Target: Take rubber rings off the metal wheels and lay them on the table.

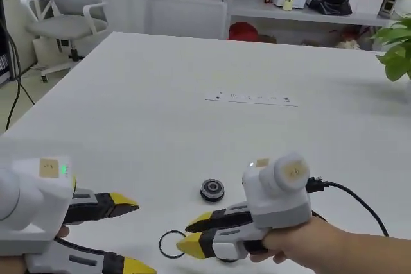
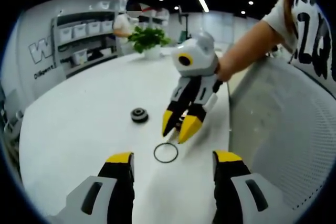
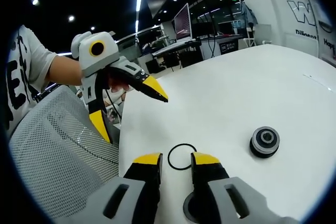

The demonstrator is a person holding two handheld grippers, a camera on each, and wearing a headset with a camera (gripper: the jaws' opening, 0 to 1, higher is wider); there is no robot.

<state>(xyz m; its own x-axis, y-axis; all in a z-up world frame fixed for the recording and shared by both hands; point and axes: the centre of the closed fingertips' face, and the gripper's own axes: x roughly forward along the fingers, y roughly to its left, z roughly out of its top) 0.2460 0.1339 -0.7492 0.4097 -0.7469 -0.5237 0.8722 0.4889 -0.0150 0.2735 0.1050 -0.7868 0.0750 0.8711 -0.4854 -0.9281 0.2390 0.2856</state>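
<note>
One ring (image 2: 166,152) already lies flat by the tabletop's (image 1: 192,126) near edge, so left gripper (image 1: 136,235) hovers empty, jaws spread wide, and right gripper (image 1: 189,235) empty, jaws barely parted, near a wheel (image 1: 212,188).

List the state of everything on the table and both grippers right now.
Rubber ring: loose, lying flat on the table.
Wheel: flat on the table, dark band on its rim.
Left gripper: wide open, empty.
Right gripper: slightly open, empty, tips near the ring.
</note>
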